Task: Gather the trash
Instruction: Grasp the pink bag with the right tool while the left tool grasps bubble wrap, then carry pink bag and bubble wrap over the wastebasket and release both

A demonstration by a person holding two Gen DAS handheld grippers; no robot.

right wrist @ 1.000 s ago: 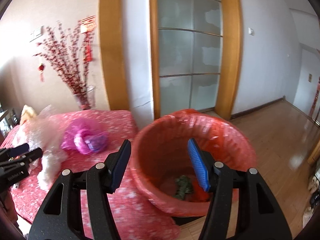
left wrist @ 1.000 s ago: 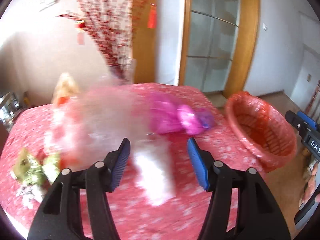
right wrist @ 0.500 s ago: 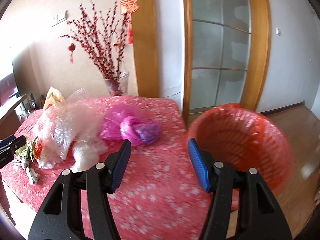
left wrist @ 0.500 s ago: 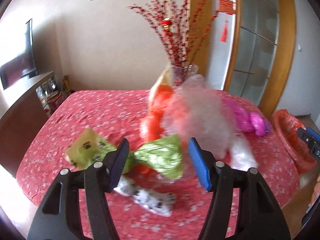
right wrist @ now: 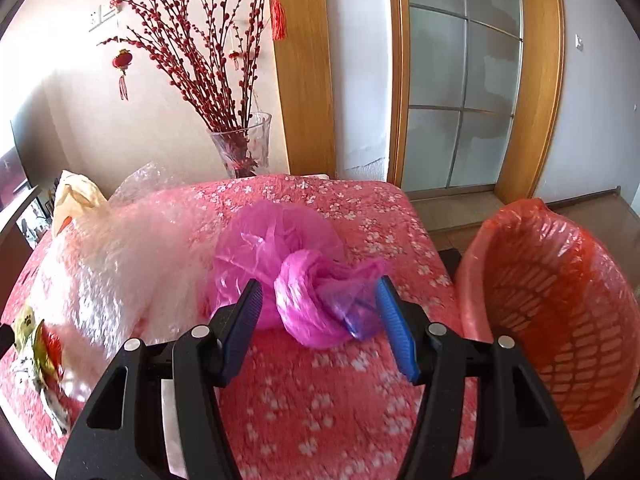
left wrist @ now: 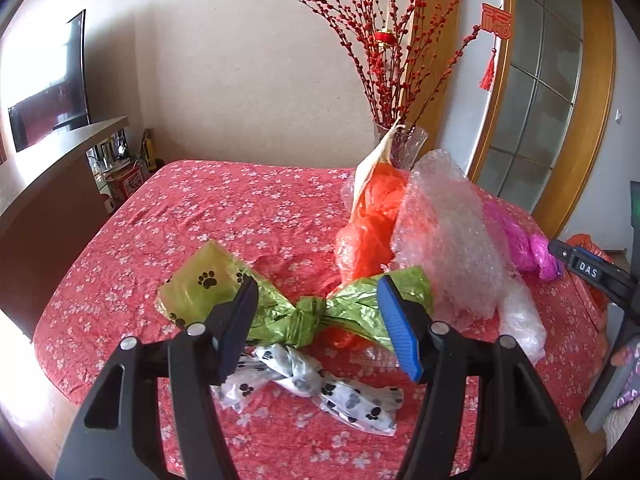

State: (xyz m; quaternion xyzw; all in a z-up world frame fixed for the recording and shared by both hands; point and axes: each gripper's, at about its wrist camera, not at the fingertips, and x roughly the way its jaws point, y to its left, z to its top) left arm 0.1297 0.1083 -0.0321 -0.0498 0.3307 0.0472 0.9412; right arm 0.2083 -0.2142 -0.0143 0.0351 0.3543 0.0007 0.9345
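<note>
Both my claws hang open over the trash on the red flowered table (left wrist: 248,216), gripping nothing.

In the left view my left claw (left wrist: 316,316) gapes about halfway, empty, with the knotted green bag (left wrist: 308,316) at lower centre seen between its fingers and a white paw-print bag (left wrist: 320,380) just below. An orange bag (left wrist: 368,232) and bubble wrap (left wrist: 448,240) stand to the right of centre. In the right view my right claw (right wrist: 320,312) is likewise half open and empty, framing the pink bag (right wrist: 288,272) at centre; the red basket (right wrist: 560,312) sits at the right edge, beside the table.
</note>
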